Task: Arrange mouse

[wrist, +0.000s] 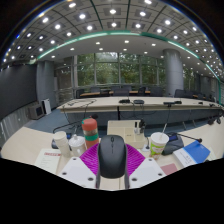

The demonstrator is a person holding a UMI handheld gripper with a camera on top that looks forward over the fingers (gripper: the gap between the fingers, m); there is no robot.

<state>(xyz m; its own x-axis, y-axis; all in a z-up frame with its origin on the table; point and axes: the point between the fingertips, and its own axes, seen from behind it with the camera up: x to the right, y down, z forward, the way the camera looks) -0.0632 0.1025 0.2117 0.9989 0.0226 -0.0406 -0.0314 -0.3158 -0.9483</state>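
- Mouse point(112, 156) sits between the gripper point(112, 172) fingers, over the table point(30, 145).
- Fingers look closed on its sides.
- A loose hold could let it slip.
- It could bump the cup point(158, 143) or bottle point(90, 130).

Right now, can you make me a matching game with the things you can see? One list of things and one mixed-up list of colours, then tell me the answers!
Things:
1. mouse
2. cup with a straw
3. bottle
4. gripper pads

Colours:
A. red with a green cap
B. magenta
C. black
D. white with green print

Pairs: 1-C, 2-D, 3-A, 4-B.

The mouse sits between the fingers, which close on both its sides. The bottle stands beyond the fingers to one side, the cup to the other.
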